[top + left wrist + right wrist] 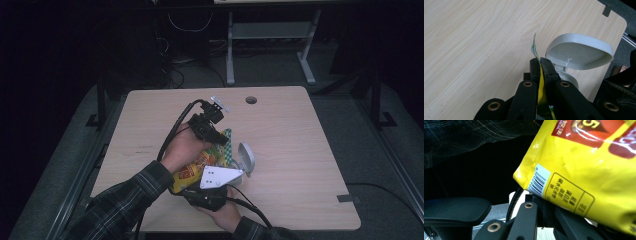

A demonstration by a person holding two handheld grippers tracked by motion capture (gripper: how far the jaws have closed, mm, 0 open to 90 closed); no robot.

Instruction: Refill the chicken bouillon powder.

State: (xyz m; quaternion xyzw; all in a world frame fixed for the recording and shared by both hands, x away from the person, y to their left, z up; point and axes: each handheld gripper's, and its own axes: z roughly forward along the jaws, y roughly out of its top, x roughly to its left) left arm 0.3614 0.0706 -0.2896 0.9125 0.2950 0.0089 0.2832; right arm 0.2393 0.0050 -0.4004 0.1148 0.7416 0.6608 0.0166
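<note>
A yellow snack bag point(192, 170) with red print and a green checked top edge hangs above the table between both grippers. My left gripper point(221, 136) is shut on the bag's top edge; in the left gripper view the thin yellow film point(540, 82) is pinched between the jaws of the left gripper point(540, 65). My right gripper point(194, 190), under its grey plate, holds the bag's bottom corner near the table's front edge. In the right gripper view the bag point(586, 170) with its barcode rises from the shut jaws of the right gripper point(541, 203).
A small white container point(245, 160) with its hinged lid point(579, 51) open stands on the wooden table point(290, 140) just right of the bag. A plaid sleeve point(474, 132) and a black chair armrest point(454, 210) lie beyond the right gripper.
</note>
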